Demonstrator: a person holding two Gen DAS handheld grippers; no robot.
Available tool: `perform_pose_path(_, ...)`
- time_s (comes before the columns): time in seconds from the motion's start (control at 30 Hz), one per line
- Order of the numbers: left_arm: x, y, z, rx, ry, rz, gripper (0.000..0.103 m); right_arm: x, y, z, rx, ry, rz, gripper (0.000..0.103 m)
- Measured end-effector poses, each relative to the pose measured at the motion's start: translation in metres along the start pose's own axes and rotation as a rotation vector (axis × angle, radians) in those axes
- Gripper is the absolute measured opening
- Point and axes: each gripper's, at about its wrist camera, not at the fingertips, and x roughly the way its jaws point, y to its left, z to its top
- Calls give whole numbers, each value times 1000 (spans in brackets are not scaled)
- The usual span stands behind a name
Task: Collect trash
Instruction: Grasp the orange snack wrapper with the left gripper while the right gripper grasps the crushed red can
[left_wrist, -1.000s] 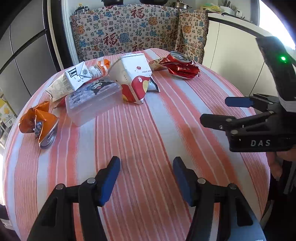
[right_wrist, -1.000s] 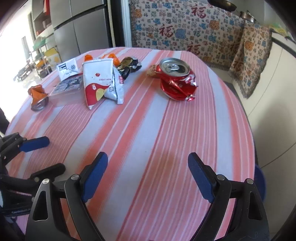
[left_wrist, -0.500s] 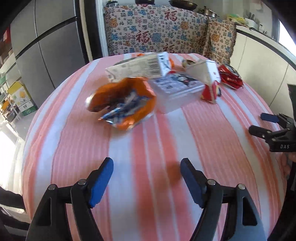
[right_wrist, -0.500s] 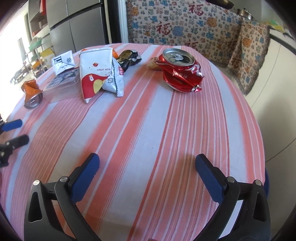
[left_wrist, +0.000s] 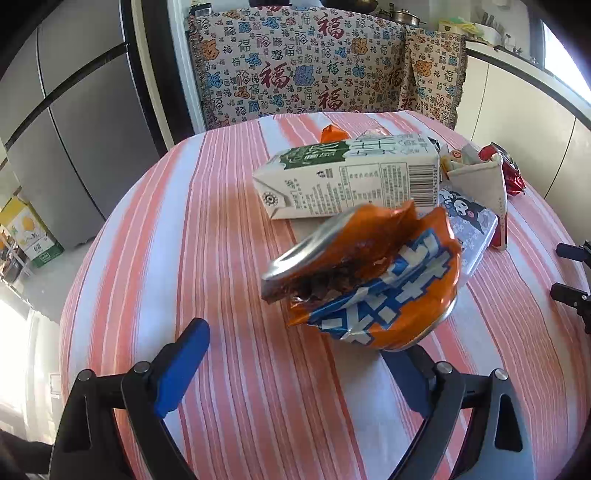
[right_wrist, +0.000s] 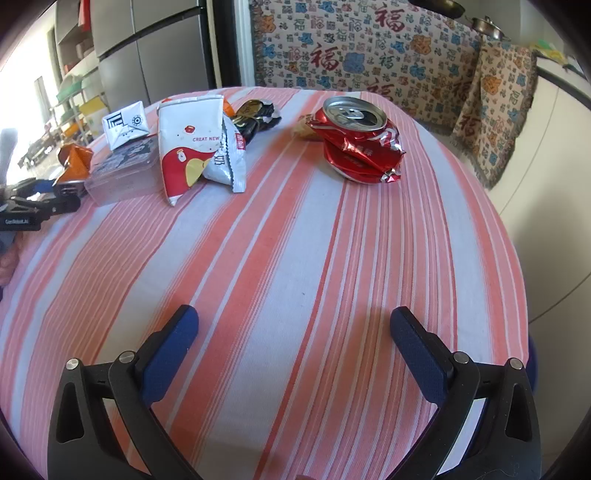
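Both jaws apart over the striped bench.
My left gripper (left_wrist: 295, 363), jaws just widened and empty, faces the crushed orange drink can (left_wrist: 369, 280); my right gripper (right_wrist: 295, 347), wide, faces the crushed red drink can (right_wrist: 360, 142) across the bench (right_wrist: 295, 240).

Both wrist views angle down onto one striped table (right_wrist: 295, 229), sharing its trash

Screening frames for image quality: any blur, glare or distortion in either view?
Left wrist view: the crushed orange can is slightly motion-blurred; window blown out. Right wrist view: sharp, the striped tablecloth bulges from fisheye, overexposed along the left edge.
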Motion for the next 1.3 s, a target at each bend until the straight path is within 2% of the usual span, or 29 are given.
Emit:
perform_pose_path(0.2, 5, -23, 20, 163, -68, 43, 94, 0, 0, 0, 0, 0, 0, 102)
perform_pose_path(0.27, 3, -24, 25, 175, -89, 10, 94, 0, 0, 0, 0, -1, 0, 102)
perform_pose_path(0.4, -2, -23, 28, 151, -98, -83, 91, 0, 0, -1, 0, -1, 0, 102)
perform_pose_path(0.47, -4, -22, 29, 128, -99, -103, 78, 0, 0, -1, 0, -1, 0, 102)
perform_pose_path(0.6, -10, -25, 25, 89, -103, -126, 76, 0, 0, -1, 1, -2, 0, 102)
perform_pose_path(0.77, -28, -35, 8, 36, -85, -115, 76, 0, -1, -1, 6, -5, 7, 102)
perform_pose_path(0.93, -55, -57, -12, -21, -58, -108, 76, -5, -13, 1, 59, -12, 54, 101)
perform_pose_path(1.07, -66, -73, -25, -91, -35, -152, 76, -4, -40, 27, 91, -19, 0, 101)
perform_pose_path(1.23, -66, -98, -28, -106, -27, -155, 76, 21, -57, 79, -10, 3, -28, 101)
perform_pose_path(1.3, -66, -106, -27, -114, -25, -157, 76, 28, -55, 97, -59, -3, -8, 101)
